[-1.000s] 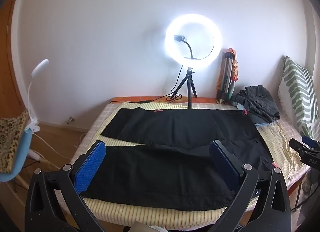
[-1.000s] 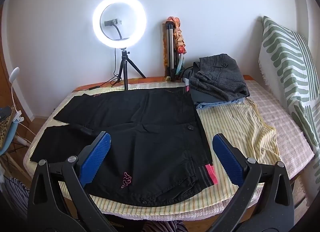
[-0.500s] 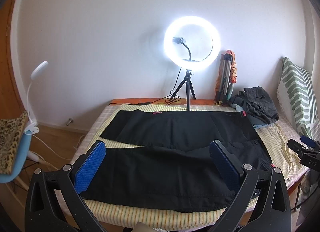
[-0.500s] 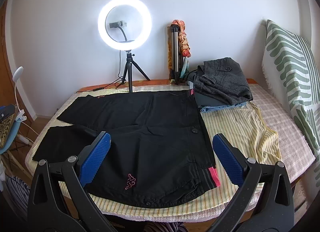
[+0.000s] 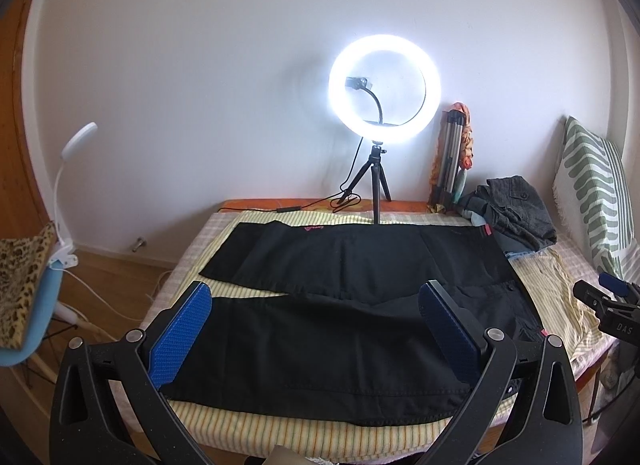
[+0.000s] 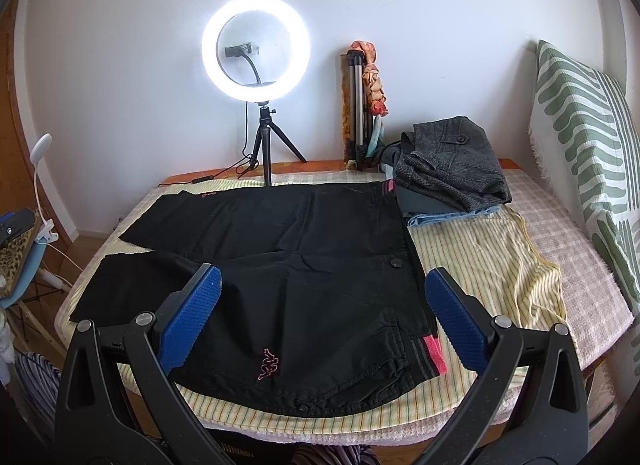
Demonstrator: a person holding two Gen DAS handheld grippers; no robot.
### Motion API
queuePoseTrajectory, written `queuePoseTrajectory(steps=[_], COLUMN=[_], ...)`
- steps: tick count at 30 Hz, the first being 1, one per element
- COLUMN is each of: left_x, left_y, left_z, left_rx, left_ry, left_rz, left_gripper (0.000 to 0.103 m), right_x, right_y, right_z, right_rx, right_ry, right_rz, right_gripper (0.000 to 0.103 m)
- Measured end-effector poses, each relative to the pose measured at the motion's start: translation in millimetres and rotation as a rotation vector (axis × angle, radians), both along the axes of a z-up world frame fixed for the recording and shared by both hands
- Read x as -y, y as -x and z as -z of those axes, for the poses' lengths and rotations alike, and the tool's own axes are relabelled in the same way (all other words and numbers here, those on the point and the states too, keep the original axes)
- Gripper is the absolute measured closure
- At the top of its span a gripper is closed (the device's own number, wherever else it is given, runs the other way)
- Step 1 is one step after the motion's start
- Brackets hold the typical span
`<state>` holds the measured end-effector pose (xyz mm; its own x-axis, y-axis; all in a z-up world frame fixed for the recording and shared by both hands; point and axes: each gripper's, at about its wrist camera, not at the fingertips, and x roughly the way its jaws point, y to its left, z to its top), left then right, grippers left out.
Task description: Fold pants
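**Black pants spread flat on the bed, both grippers held above the near edge**

The left gripper (image 5: 316, 329) hangs over the near edge of the bed (image 5: 320, 431), jaws wide and holding nothing; its blue pads (image 5: 182, 335) frame the nearer leg. The right gripper (image 6: 322, 315) hangs likewise over the near edge, toward the right, jaws wide and empty, framing the waist end with its small pink logo (image 6: 269, 363).

The black pants (image 5: 320, 341) lie unfolded on a yellow striped sheet (image 6: 492, 265), lengthwise along the bed. The waistband, with a pink patch (image 6: 434, 347) at its near corner and a button (image 6: 396, 262) midway, points to the right; the two legs run toward the left edge, split by a narrow strip of sheet. The nearer leg lies close along the near edge, the farther leg toward the far edge.

To the right of the waistband the sheet is rumpled over a pink checked cover (image 6: 580, 265). A green-and-white patterned pillow (image 6: 584, 137) leans at the right edge. At the far right corner sits a pile of folded clothes (image 6: 452, 163), grey on top, just beside the far end of the waistband. Along the far edge a lit ring light (image 6: 256, 47) stands on a small tripod, and a folded tripod (image 6: 358, 105) with an orange cloth leans on the wall. Off the left edge stand a blue chair (image 5: 28, 305) and a white clip lamp (image 5: 68, 181).
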<state>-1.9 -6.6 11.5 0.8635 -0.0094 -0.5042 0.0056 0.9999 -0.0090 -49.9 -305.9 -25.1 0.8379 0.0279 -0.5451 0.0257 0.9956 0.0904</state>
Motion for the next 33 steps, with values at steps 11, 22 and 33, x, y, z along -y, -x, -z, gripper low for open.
queuePoseTrajectory(steps=[11,22,33], left_x=[0.6,0.2,0.2], left_y=[-0.5,-0.1,-2.6], left_z=[-0.8,0.8,3.9], left_rx=[0.003,0.002,-0.002], left_ry=[0.005,0.005,0.005], left_rz=[0.002,0.002,-0.001], left_gripper=[0.000,0.000,0.000], right_x=[-0.6,-0.3,-2.6], right_y=[-0.1,-0.2,-2.2], right_z=[1.2,0.9,2.3], right_rx=[-0.003,-0.004,-0.008], right_ry=[-0.006,-0.008,-0.006], right_rz=[-0.012,-0.013,-0.019], right_gripper=[0.000,0.000,0.000])
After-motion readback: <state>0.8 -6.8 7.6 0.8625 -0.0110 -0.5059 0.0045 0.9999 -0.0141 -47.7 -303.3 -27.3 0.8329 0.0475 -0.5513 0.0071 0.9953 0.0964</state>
